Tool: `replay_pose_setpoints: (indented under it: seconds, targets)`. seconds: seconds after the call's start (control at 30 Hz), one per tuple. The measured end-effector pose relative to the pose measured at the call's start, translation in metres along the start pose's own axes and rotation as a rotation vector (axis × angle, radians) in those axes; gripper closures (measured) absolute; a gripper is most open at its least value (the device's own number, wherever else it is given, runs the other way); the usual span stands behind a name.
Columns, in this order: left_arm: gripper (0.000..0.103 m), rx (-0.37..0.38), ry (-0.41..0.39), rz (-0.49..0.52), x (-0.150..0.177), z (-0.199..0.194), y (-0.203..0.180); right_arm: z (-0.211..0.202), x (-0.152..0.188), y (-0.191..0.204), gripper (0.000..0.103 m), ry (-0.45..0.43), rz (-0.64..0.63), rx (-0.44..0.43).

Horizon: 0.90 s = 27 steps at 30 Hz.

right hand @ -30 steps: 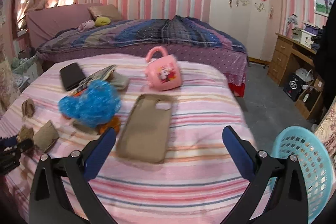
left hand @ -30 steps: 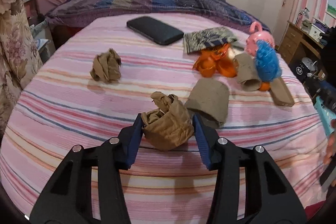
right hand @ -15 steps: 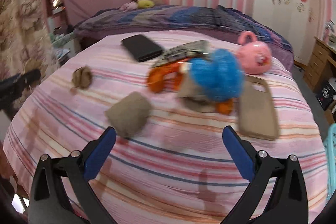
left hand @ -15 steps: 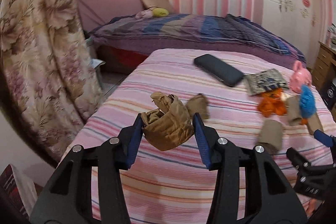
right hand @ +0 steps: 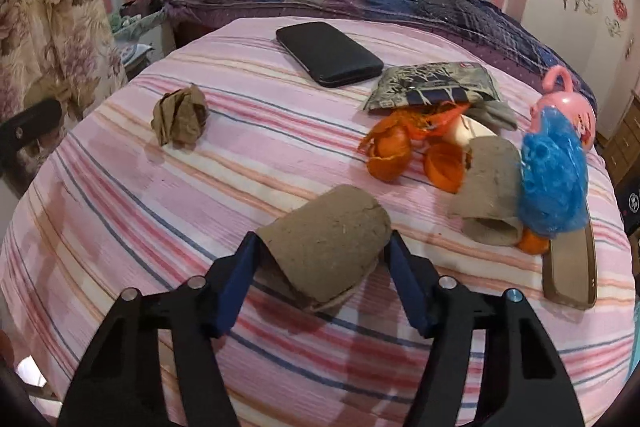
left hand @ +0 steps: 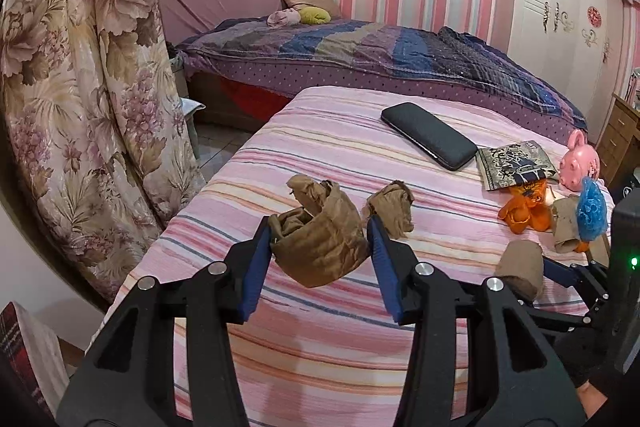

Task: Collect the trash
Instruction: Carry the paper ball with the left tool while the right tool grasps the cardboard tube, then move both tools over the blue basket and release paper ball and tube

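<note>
Both tools matter: our left tool (left hand: 318, 247) holds a crumpled brown paper wad (left hand: 320, 243), while our right tool (right hand: 320, 267), half-wide, straddles the flattened cardboard tube (right hand: 326, 243) lying across its fingers.

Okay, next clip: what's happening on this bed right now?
A person is clearing trash off a pink striped bedspread with two handheld grippers. The left gripper is shut on a crumpled brown paper wad, held above the bed. The right gripper straddles a flattened grey-brown cardboard tube lying on the spread; a firm grip isn't clear. Another crumpled brown paper ball and orange peels remain.
</note>
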State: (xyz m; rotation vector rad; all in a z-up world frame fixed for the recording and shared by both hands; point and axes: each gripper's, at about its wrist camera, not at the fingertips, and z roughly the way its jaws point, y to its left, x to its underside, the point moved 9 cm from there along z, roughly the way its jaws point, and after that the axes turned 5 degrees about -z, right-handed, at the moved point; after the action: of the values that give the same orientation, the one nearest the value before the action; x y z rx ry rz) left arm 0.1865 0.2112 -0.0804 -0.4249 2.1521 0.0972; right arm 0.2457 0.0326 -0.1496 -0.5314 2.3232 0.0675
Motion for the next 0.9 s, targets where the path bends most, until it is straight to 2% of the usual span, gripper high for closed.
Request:
replay_pose_setpoints:
  seconds: [0.17,0.3,0.53,0.77,0.9]
  targets:
    - [0.056,0.024,-0.013,0.005,-0.005,-0.006,-0.016,-0.036,0.005,-0.009,0.044,-0.087,-0.053,0.025]
    - [0.056,0.061,-0.026,0.013,-0.006,-0.015,-0.041,-0.063,0.016,-0.039,0.044,-0.109,-0.027,0.034]
    - [0.056,0.15,-0.067,0.078,0.0,-0.037,-0.12,-0.112,0.042,-0.133,0.043,-0.151,0.115,0.098]
    - [0.056,0.196,-0.068,0.189,0.022,-0.047,-0.192,-0.152,0.071,-0.237,0.043,-0.177,0.203,0.203]
    - [0.056,0.257,-0.046,0.201,0.039,-0.054,-0.231,-0.172,0.096,-0.298,0.043,-0.174,0.248,0.27]
